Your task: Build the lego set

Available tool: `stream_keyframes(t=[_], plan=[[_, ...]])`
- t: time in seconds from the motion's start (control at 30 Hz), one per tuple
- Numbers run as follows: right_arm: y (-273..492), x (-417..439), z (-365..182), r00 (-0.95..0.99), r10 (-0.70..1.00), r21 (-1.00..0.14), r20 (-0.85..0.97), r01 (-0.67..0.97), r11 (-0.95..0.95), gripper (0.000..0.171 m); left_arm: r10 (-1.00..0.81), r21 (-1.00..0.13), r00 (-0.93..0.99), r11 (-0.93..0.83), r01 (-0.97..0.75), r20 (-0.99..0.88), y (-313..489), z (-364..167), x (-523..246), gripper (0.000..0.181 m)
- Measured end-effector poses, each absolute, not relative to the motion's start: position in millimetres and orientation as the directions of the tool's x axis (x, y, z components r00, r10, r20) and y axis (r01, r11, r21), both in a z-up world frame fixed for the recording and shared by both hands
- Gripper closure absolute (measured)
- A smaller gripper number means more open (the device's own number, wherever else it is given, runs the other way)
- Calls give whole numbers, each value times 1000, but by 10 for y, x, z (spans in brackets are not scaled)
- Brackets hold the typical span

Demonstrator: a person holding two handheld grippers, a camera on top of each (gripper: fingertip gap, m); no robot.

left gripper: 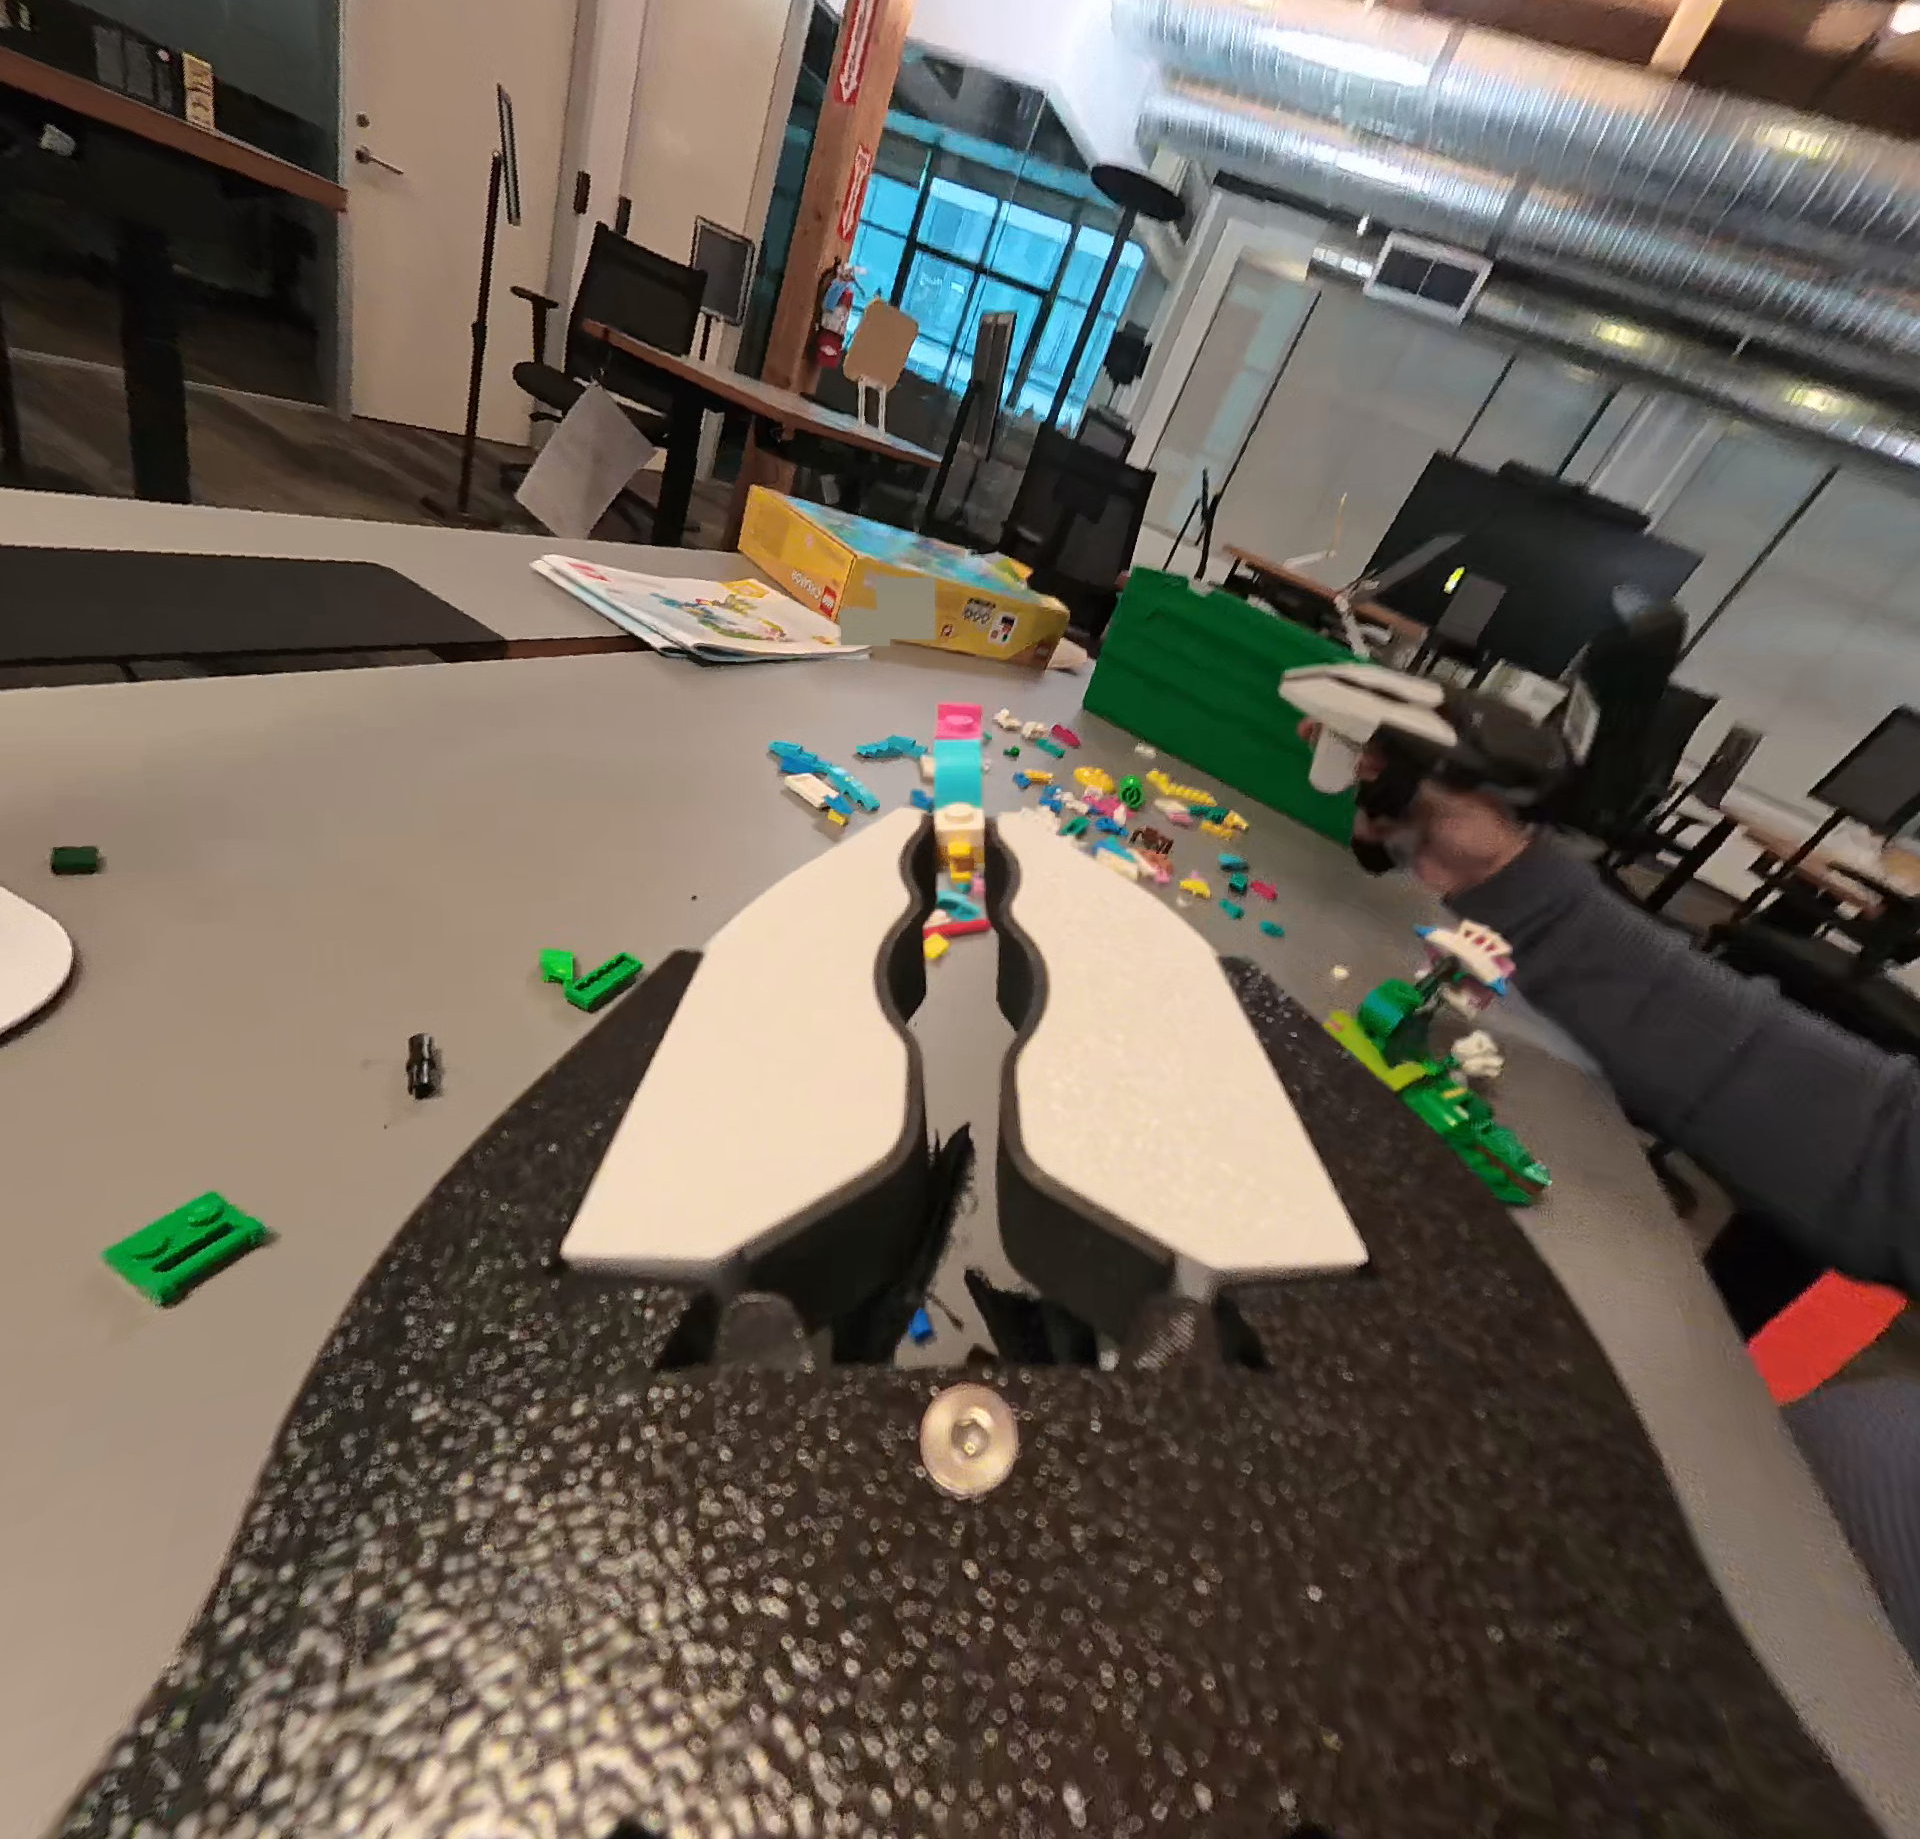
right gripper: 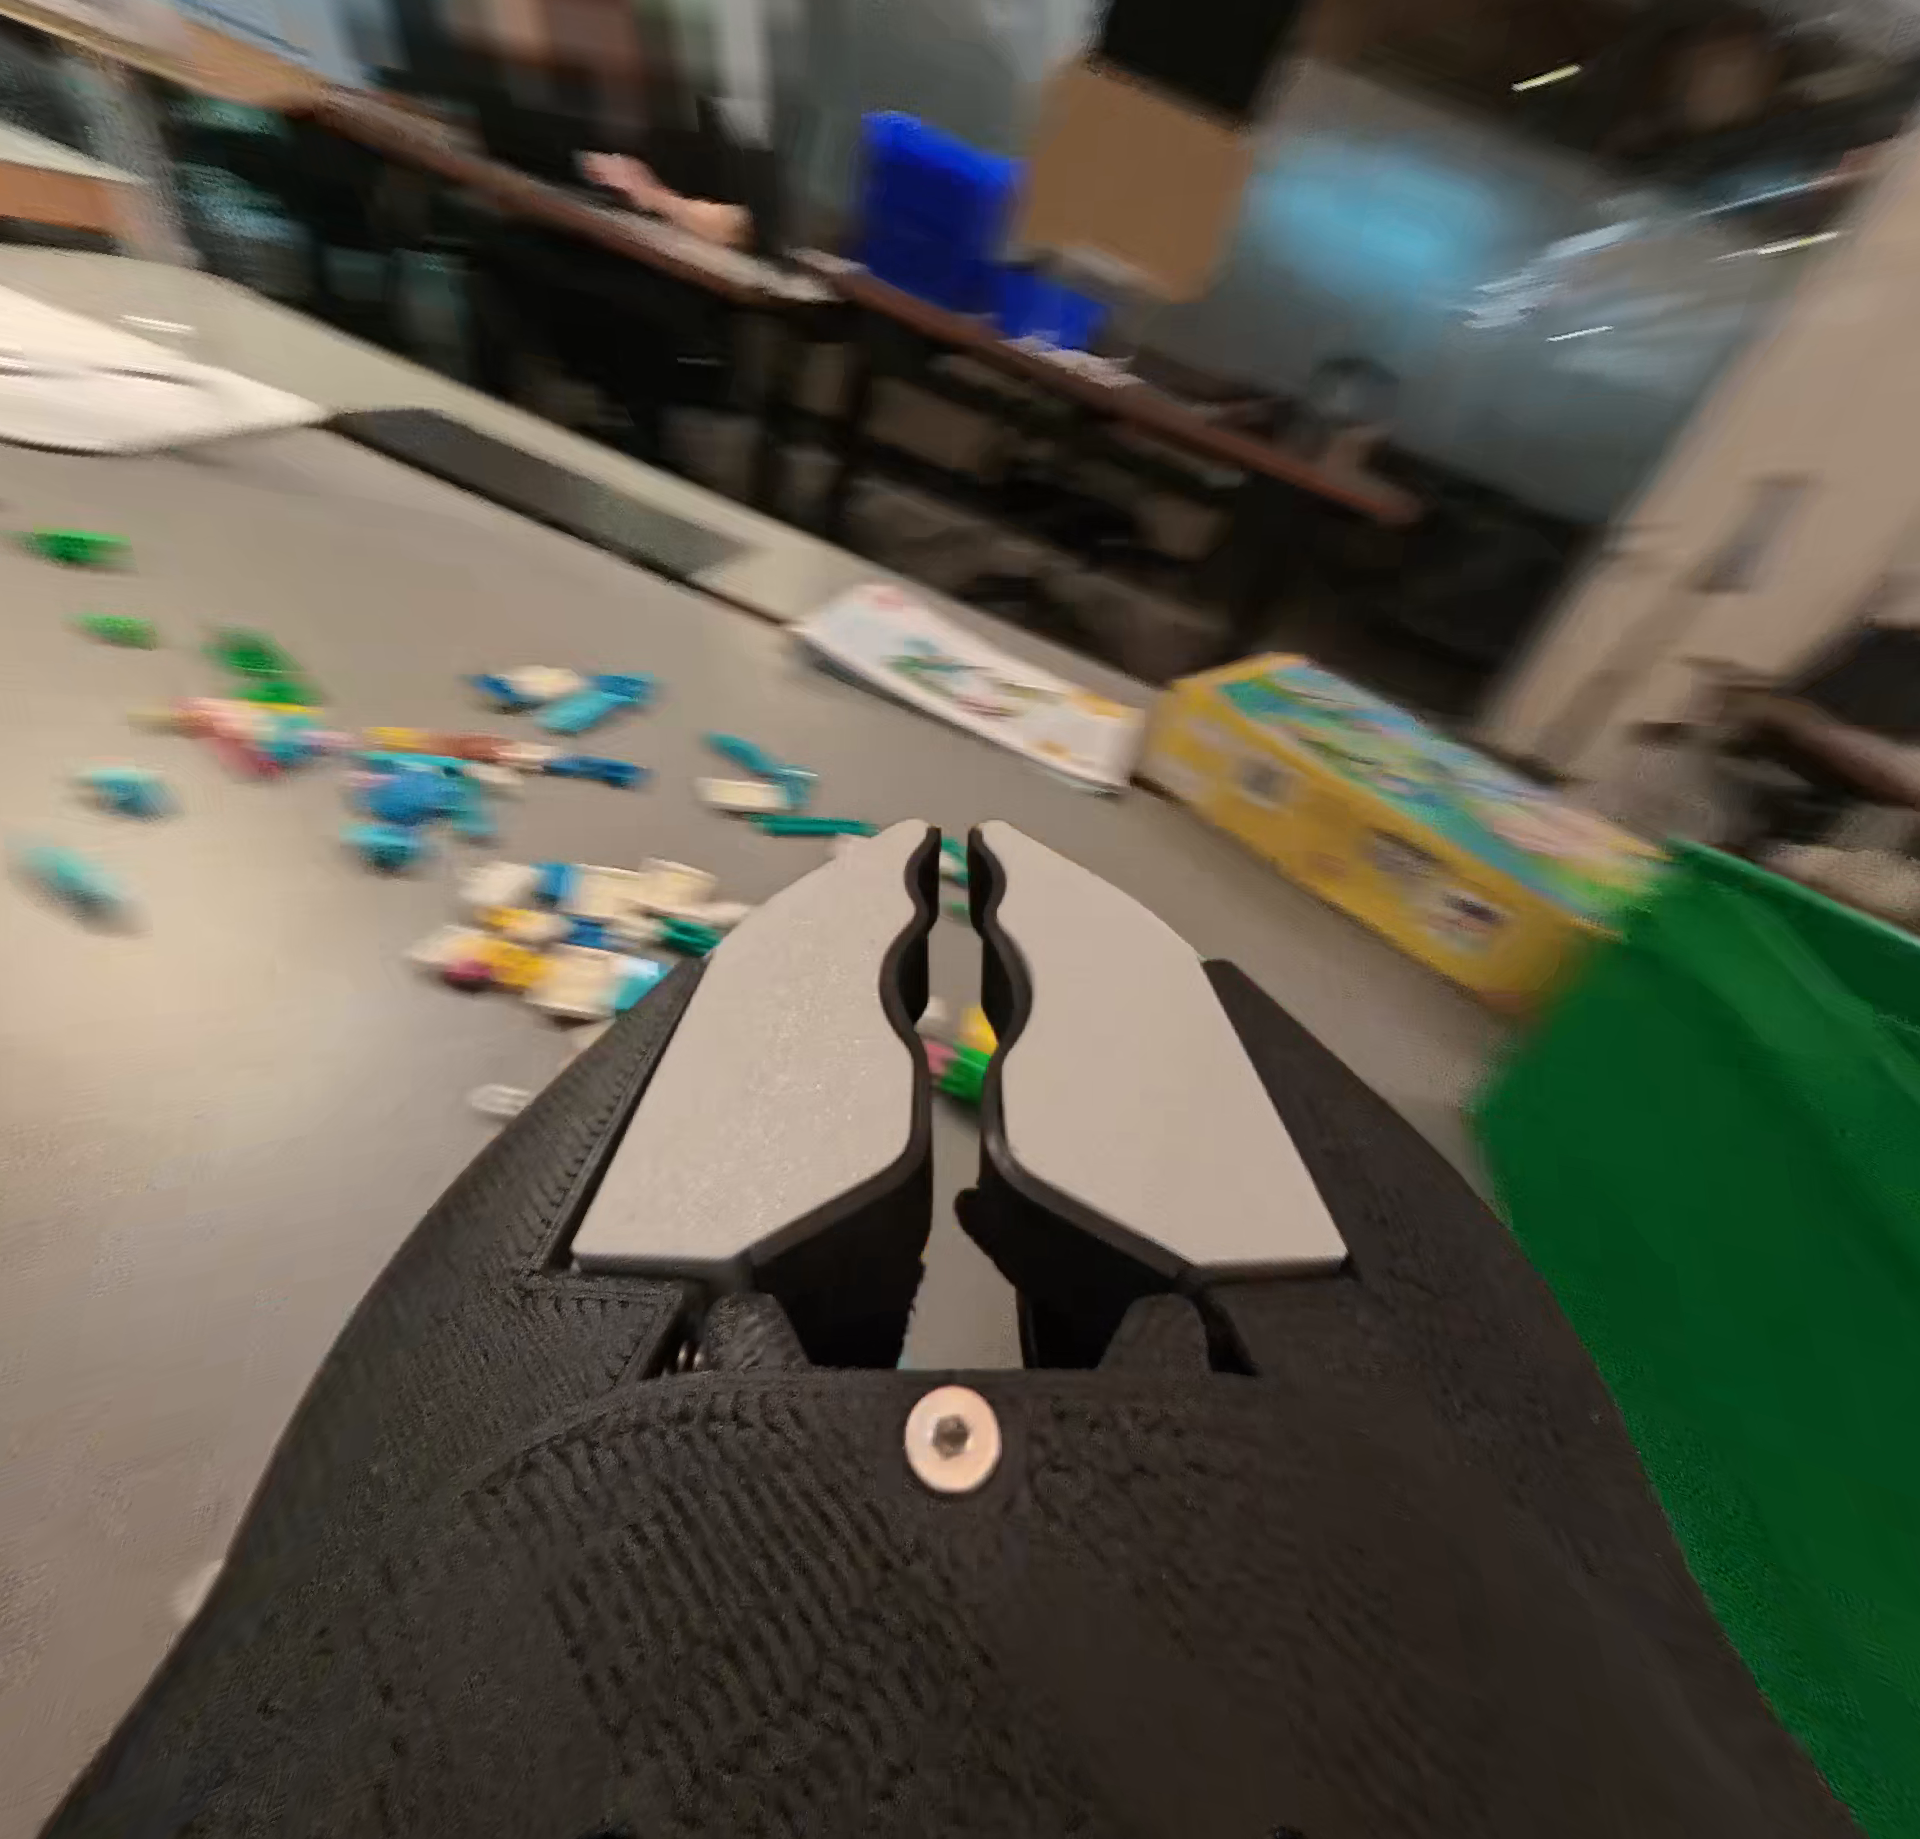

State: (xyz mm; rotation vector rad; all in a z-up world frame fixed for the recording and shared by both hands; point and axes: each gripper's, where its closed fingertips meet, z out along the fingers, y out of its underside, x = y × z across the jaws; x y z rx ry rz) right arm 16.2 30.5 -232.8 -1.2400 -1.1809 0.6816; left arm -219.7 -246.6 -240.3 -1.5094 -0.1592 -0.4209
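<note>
In the left wrist view my left gripper [left gripper: 961, 833] is shut on a small stacked lego assembly [left gripper: 958, 766] with pink, teal, white and yellow parts; it sticks out past the fingertips above the grey table [left gripper: 416, 802]. A pile of loose coloured pieces [left gripper: 1132, 813] lies beyond it. A partly built green model [left gripper: 1455, 1072] stands at the right. My right gripper [left gripper: 1351, 703] is raised near the green bin, held by a hand in a dark sleeve. In the blurred right wrist view the right gripper [right gripper: 954, 839] has its jaws nearly together, with nothing clearly between them, above loose pieces [right gripper: 540, 916].
A yellow set box [left gripper: 904, 584], an instruction booklet [left gripper: 707, 610] and a green bin [left gripper: 1205, 688] lie at the back. Stray green pieces [left gripper: 187, 1244] [left gripper: 592, 974] and a black pin [left gripper: 423, 1062] lie at the left. The box [right gripper: 1382, 813] and bin [right gripper: 1714, 1218] also show in the right wrist view.
</note>
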Motion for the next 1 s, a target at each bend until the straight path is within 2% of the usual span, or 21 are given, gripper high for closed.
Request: stream_keyframes(t=[0.1,0.17,0.3,0.5,0.67,0.77,0.83,1.0], plan=[[-365,-537,-2437,-99,990,-932,104,339,132,158,-182,-955,938,-19,297,295,-2433,-2404,-2094,173],[-641,-913,-2632,-220,975,-863,23,488,130,158,-182,-965,948,-35,260,262,-2415,-2422,-2049,173],[-941,-1334,-3100,-264,953,-618,-147,777,120,158,-196,-970,950,-60,237,244,-2383,-2464,-1981,173],[-1015,-1494,-3425,-178,954,-371,-241,925,79,154,-198,-973,954,-75,217,228,-2372,-2491,-1965,173],[-1007,-1558,-3502,-162,965,-354,-207,932,81,154,-202,-974,953,-57,218,225,-2397,-2429,-1972,174],[-973,-1582,-3543,-159,973,-347,-165,933,94,165,-202,-974,953,-46,221,226,-2415,-2393,-1982,174],[-947,-1546,-3519,-171,977,-342,-129,932,118,166,-199,-975,954,-41,220,223,-2425,-2378,-1993,173],[-1195,-1247,-3272,-251,952,-428,-174,890,157,166,-192,-974,955,-26,227,228,-2443,-2350,-2021,173]])
